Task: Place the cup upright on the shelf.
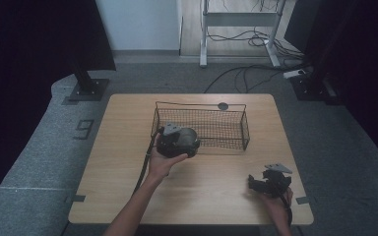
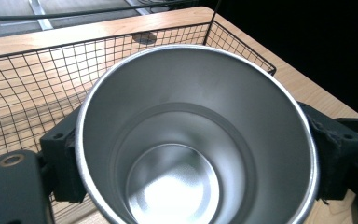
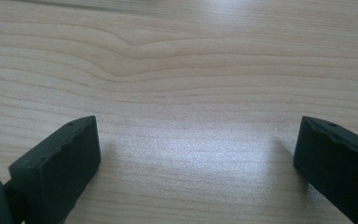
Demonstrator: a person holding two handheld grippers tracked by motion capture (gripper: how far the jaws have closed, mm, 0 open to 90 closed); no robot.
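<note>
A shiny steel cup (image 2: 196, 140) is clamped between the black jaws of my left gripper (image 2: 198, 158), its open mouth facing the camera and its inside bare. In the high view the left gripper (image 1: 177, 141) holds that cup at the near left rim of the black wire basket (image 1: 221, 129), over the basket's left end. My right gripper (image 1: 256, 183) rests low at the table's near right, jaws wide apart with nothing between them; in the right gripper view its fingertips (image 3: 70, 154) hover just above bare wood.
The wooden table (image 1: 128, 162) has free room left of and in front of the basket. A dark round disc (image 1: 223, 105) lies behind the basket's far rim. Cables trail on the floor beyond the table.
</note>
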